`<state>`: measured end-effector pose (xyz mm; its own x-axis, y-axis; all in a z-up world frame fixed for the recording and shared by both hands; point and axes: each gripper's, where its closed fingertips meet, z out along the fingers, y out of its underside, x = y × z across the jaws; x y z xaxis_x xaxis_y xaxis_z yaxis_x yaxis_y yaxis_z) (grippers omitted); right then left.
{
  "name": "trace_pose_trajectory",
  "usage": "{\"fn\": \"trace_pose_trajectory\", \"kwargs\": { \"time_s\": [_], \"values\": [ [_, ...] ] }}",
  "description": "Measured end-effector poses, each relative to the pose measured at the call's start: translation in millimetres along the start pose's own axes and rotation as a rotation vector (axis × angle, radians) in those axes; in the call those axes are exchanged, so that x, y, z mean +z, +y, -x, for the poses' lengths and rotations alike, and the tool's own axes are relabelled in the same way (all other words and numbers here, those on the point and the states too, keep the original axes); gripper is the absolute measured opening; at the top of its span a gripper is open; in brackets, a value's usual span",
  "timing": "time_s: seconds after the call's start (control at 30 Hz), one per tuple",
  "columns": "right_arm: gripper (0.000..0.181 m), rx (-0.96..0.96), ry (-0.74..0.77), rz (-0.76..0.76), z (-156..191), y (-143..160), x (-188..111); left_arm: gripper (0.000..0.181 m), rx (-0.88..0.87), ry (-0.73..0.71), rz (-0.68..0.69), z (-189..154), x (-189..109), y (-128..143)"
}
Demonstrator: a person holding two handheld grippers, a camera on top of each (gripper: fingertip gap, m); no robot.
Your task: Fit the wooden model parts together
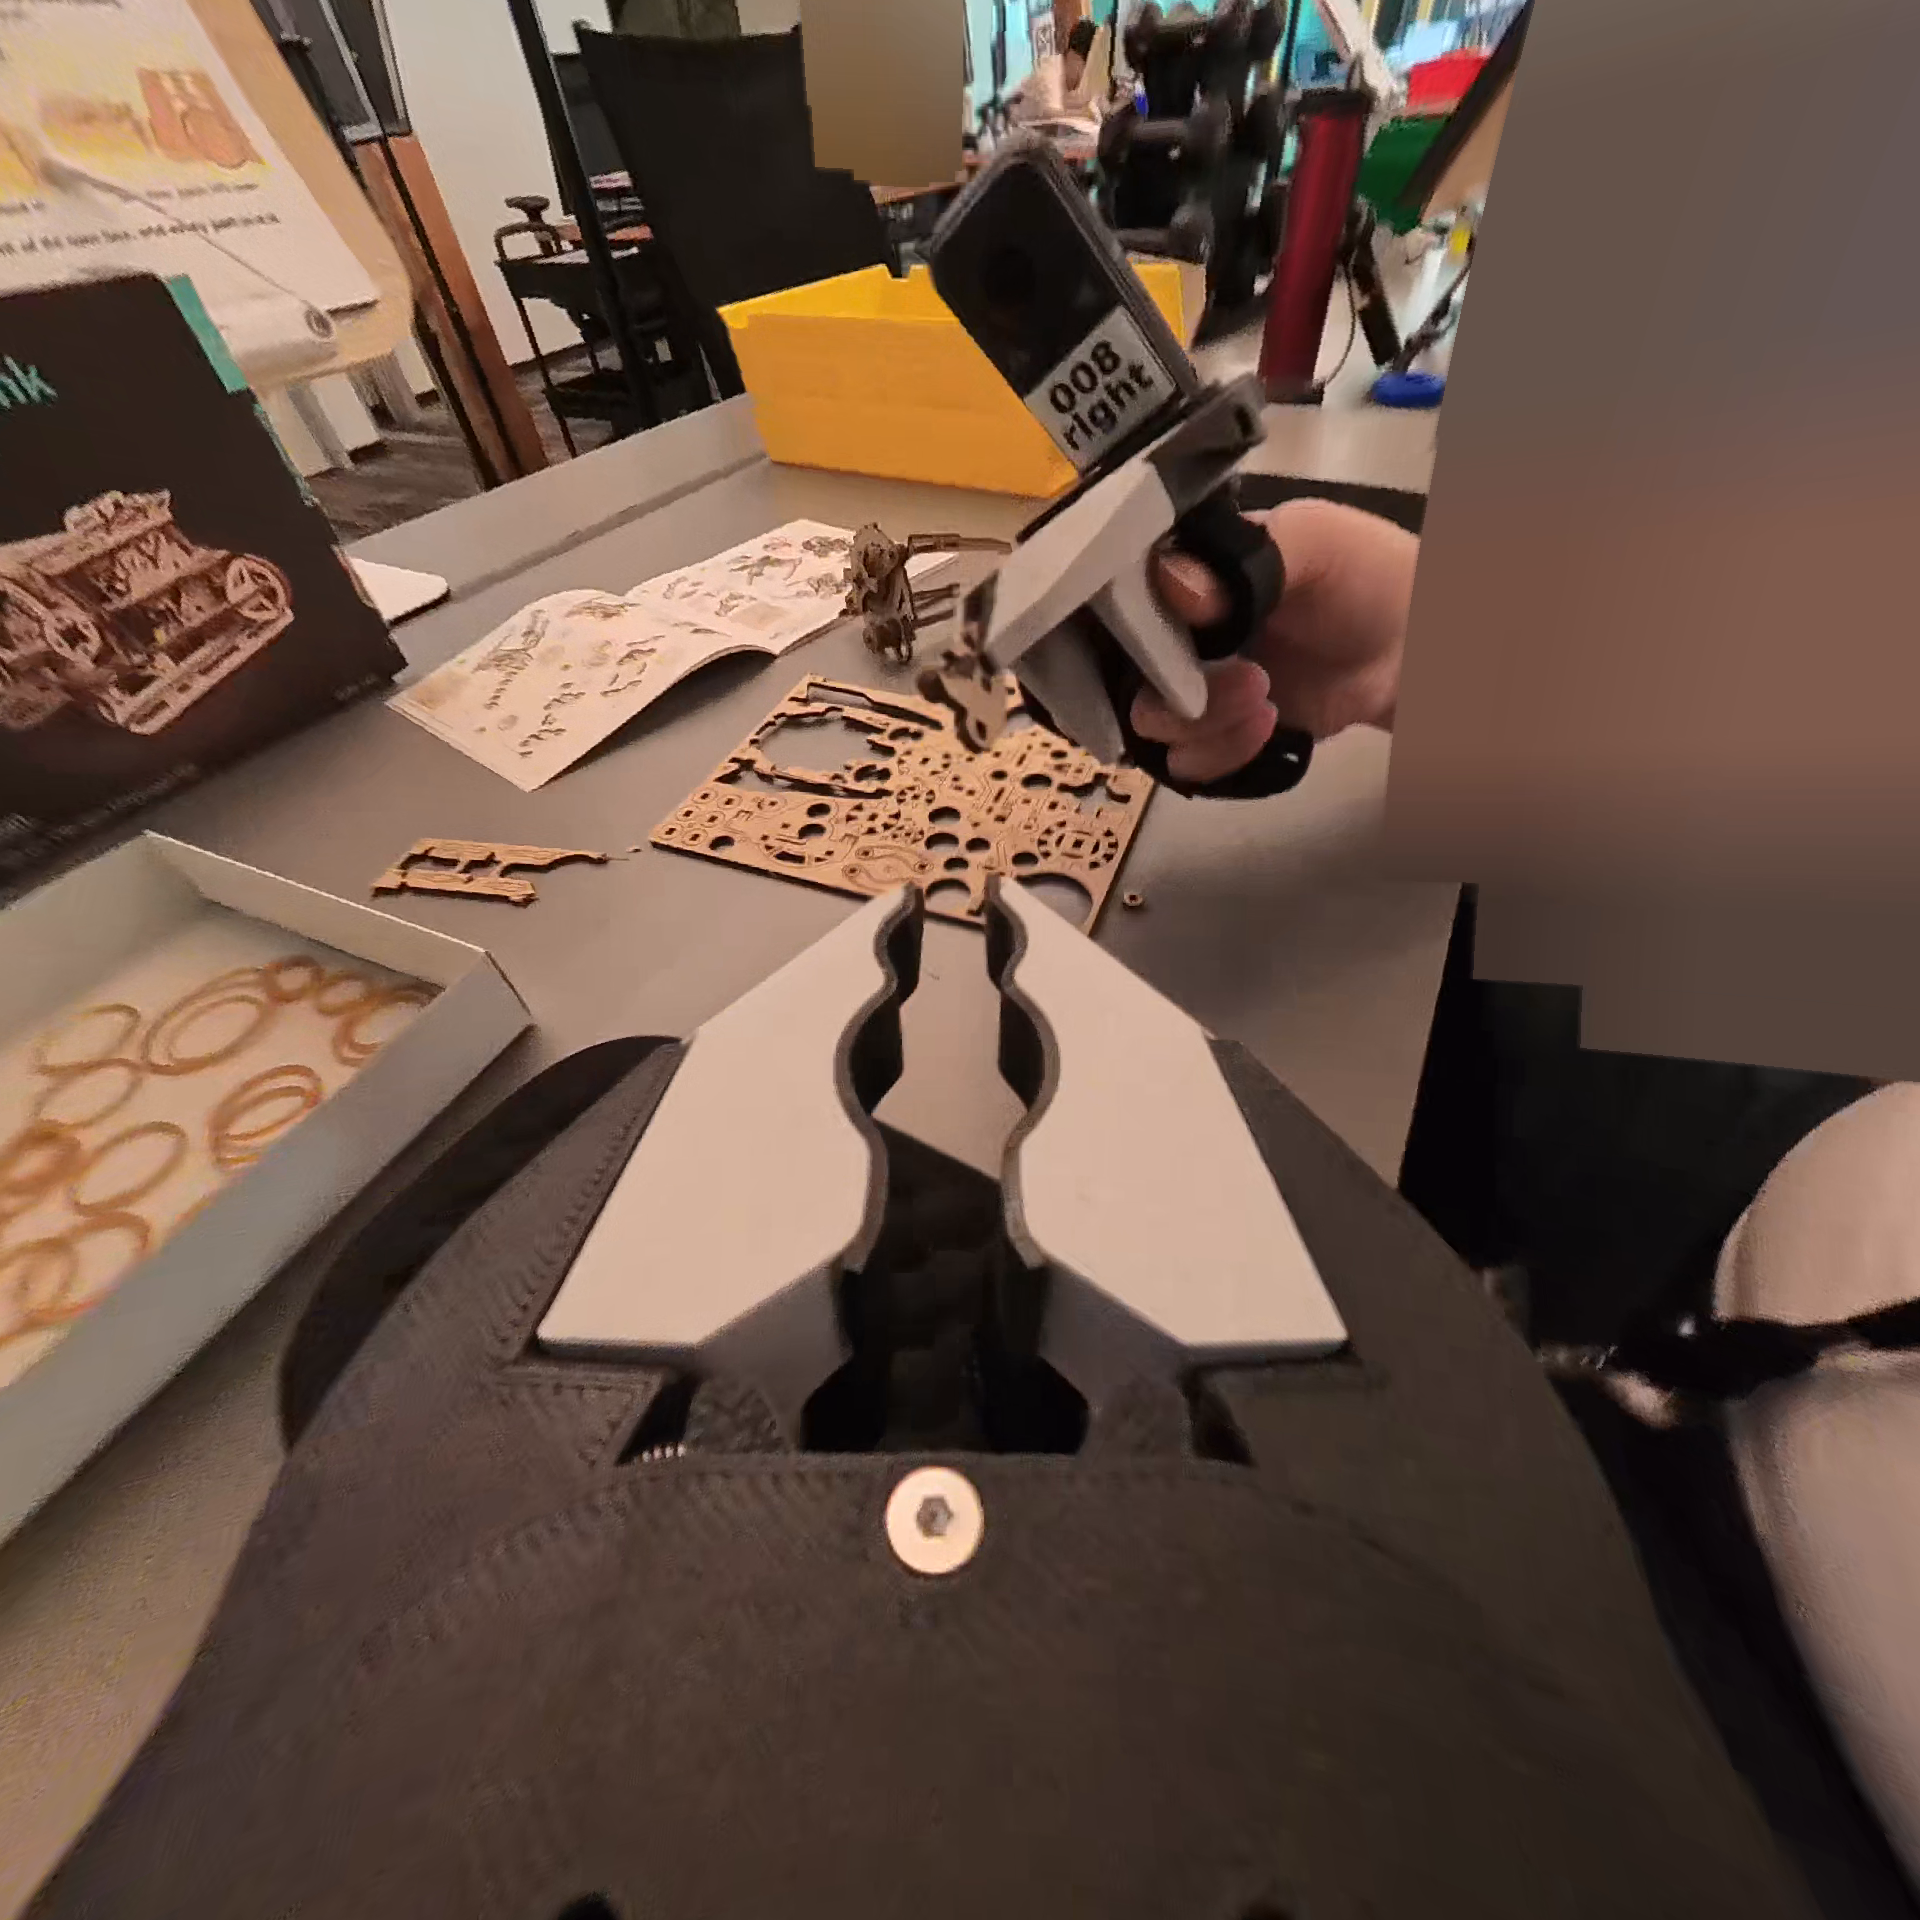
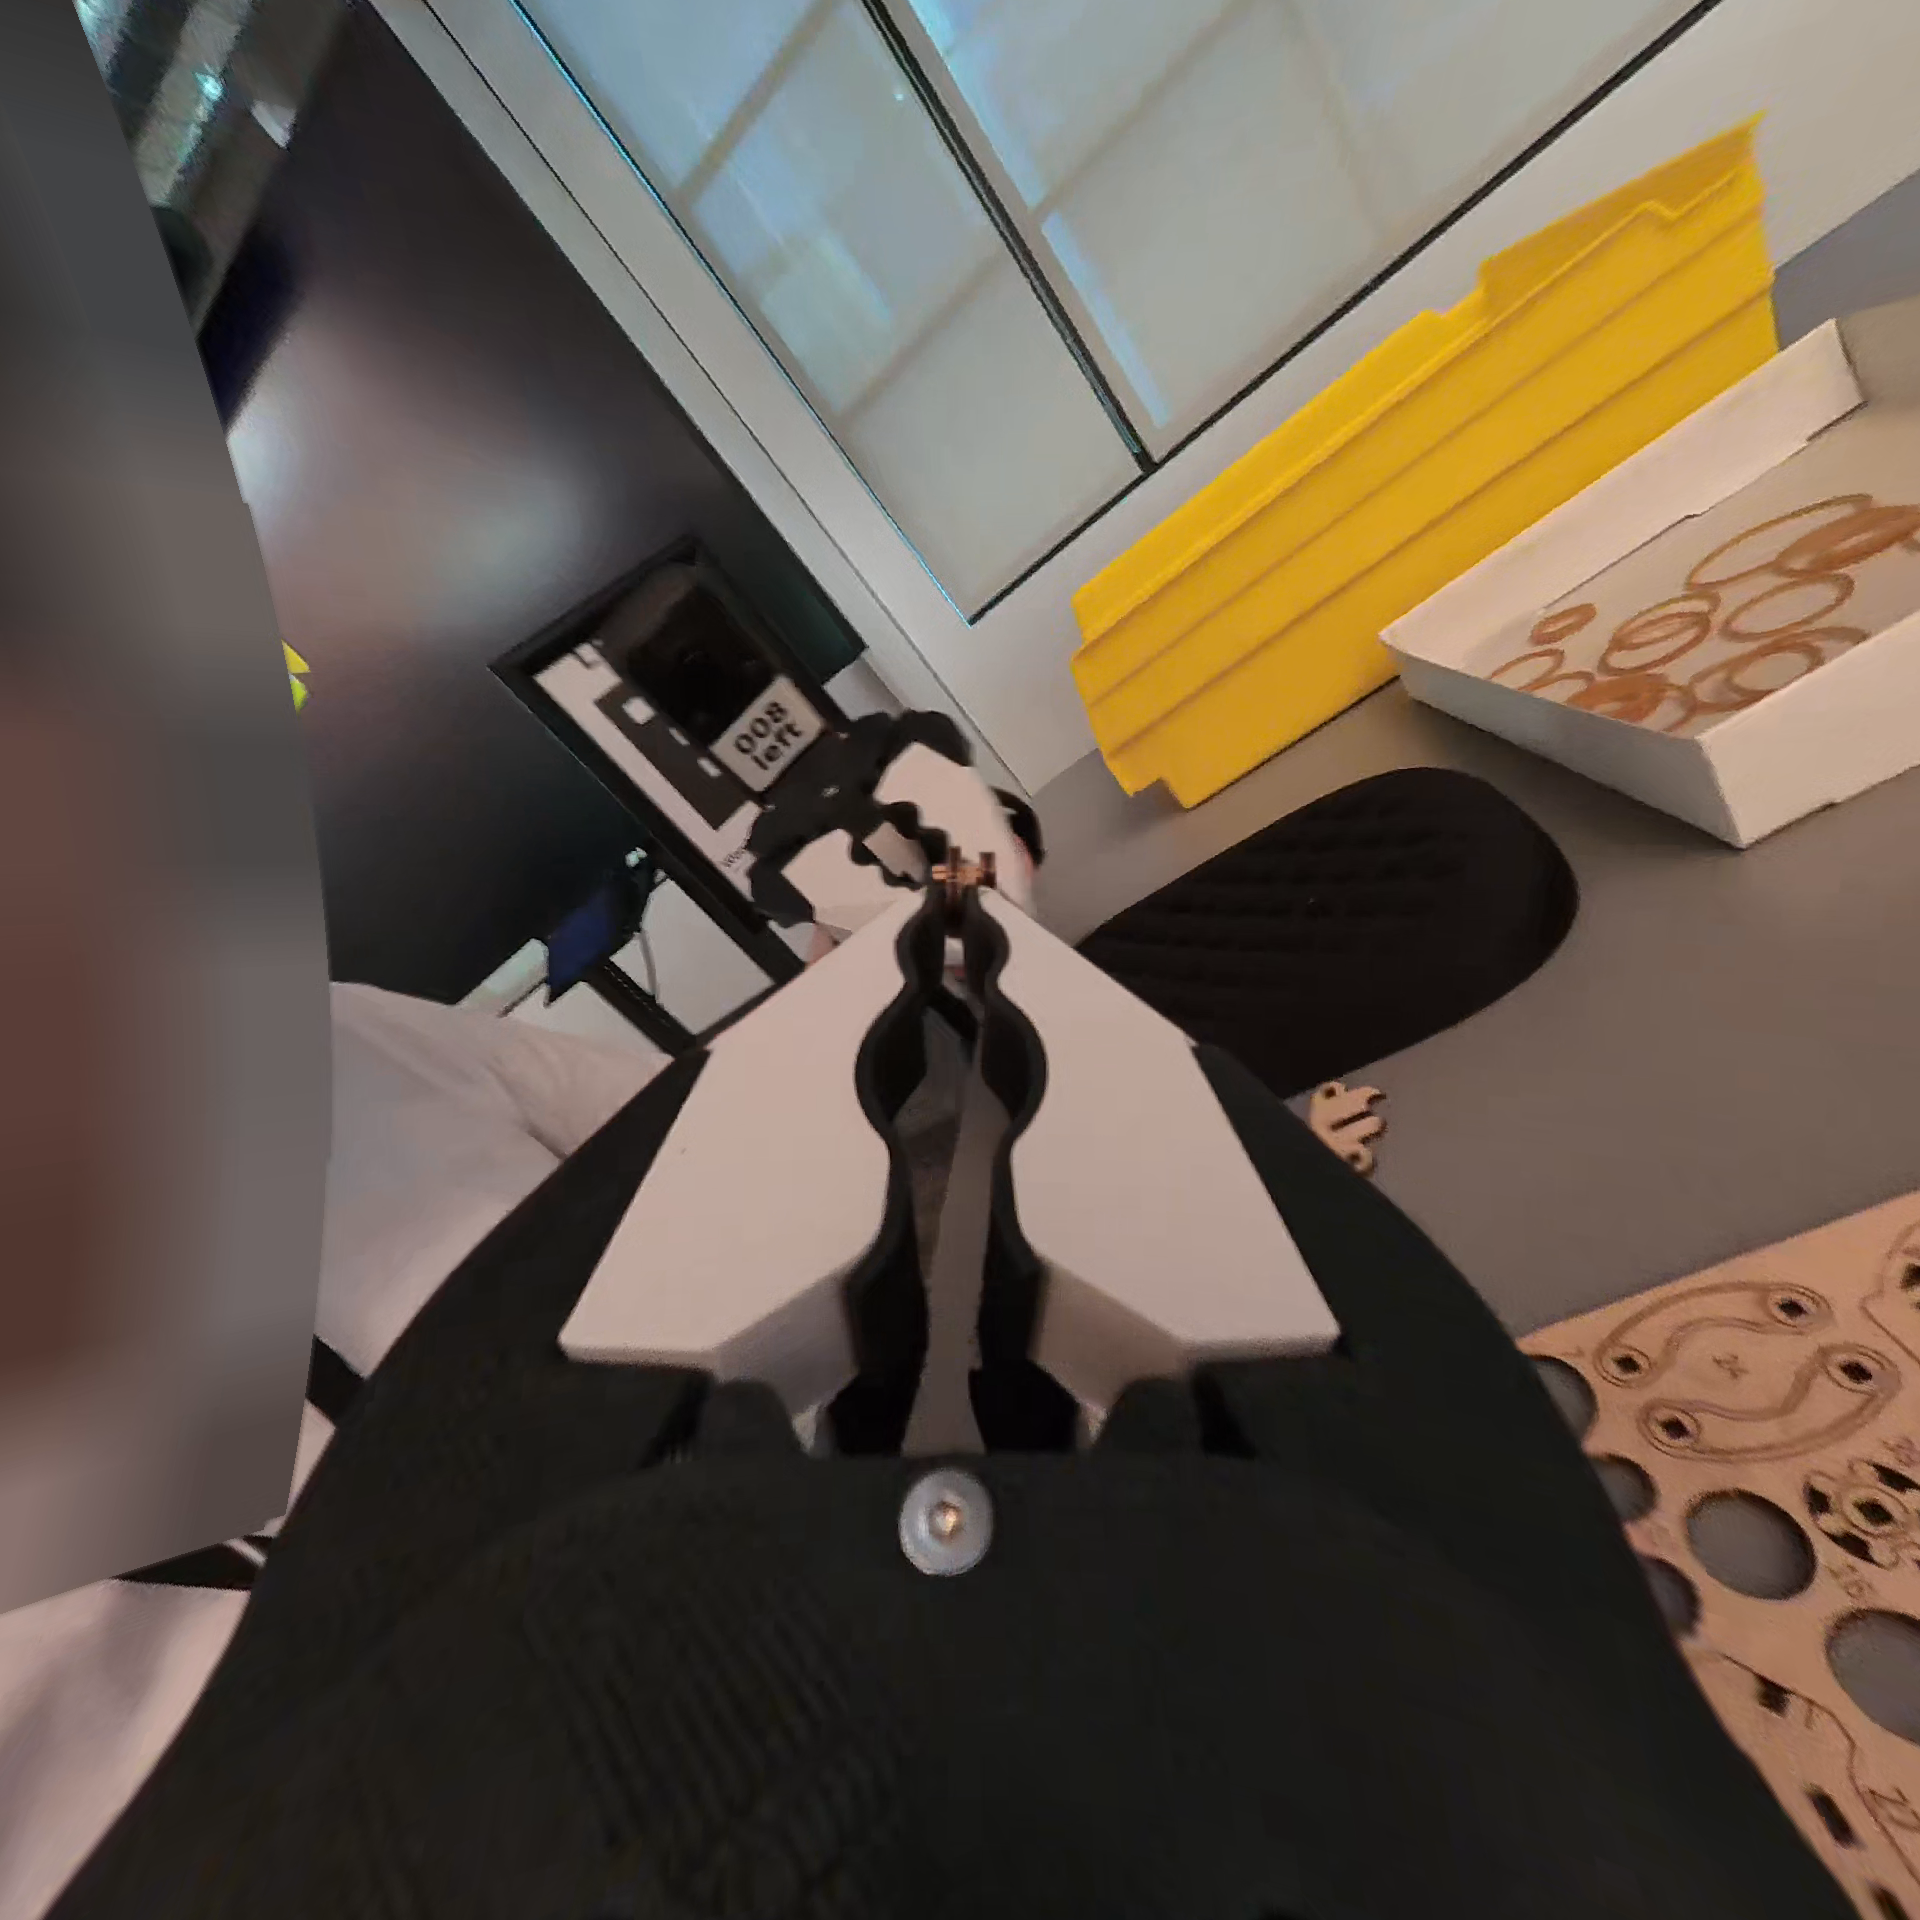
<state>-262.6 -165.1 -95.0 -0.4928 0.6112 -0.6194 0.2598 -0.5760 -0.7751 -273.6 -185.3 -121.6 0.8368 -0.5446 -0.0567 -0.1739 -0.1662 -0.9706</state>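
Grey bench in a cluttered workshop, window panels behind in my right wrist view; my left gripper hangs above the near bench edge, fingers parted with a clear gap, nothing between them; straight ahead of it lies the flat wooden parts sheet, full of punched-out holes, flat on the bench; a smaller loose wooden piece lies just left of the sheet; beyond the sheet an open instruction booklet and a small part-built wooden model standing on its far page edge; dark kit box upright at left, white tray of tan rings in front of it, yellow bin at the back.

My right gripper is held by a hand above the far right part of the sheet, tipped downward; its fingers are clenched on a small wooden part, raised off the sheet; in my right wrist view the same wooden part shows as a thin edge pinched at the very tips, right gripper fingers almost together; left gripper shows farther off past the tips; whether the part touches it I cannot tell; sheet corner sits at lower right, one loose wooden bit beside the right finger on the bench.
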Motion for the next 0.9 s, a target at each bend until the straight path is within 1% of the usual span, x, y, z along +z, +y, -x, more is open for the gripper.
{"fn": "trace_pose_trajectory", "kwargs": {
  "time_s": [0.13,0.2,0.27,0.3,0.4,0.5,0.63,0.8,0.9],
  "values": [
    [0.000,0.039,-0.024,0.002,2.6,-4.3,6.2,0.020,-0.149,0.106,-0.032,-7.9,13.0,-9.4],
    [0.000,0.058,-0.043,0.010,3.1,-4.0,8.9,0.018,-0.225,0.134,-0.077,-5.7,14.6,-16.6],
    [0.000,0.091,-0.066,0.015,3.2,-3.3,11.0,0.009,-0.272,0.181,-0.116,-6.5,12.7,-21.8],
    [0.000,0.106,-0.077,0.016,2.8,-2.8,11.9,0.004,-0.281,0.197,-0.134,-7.1,11.3,-23.9],
    [0.000,0.146,-0.113,0.015,2.6,-2.2,14.1,0.001,-0.265,0.191,-0.144,-6.2,8.9,-23.5],
    [0.000,0.140,-0.110,0.030,0.0,0.0,15.0,0.002,-0.246,0.168,-0.123,-5.3,9.3,-19.4],
    [0.000,0.130,-0.099,0.041,-2.7,2.1,14.9,0.008,-0.256,0.178,-0.111,-6.7,9.8,-16.0],
    [0.000,0.118,-0.098,0.046,-3.5,1.3,15.4,0.005,-0.293,0.160,-0.112,-0.6,12.2,-16.1],
    [0.000,0.107,-0.111,0.076,2.9,-0.5,18.5,0.013,-0.310,0.167,-0.112,0.3,12.9,-22.0]
  ]
}}
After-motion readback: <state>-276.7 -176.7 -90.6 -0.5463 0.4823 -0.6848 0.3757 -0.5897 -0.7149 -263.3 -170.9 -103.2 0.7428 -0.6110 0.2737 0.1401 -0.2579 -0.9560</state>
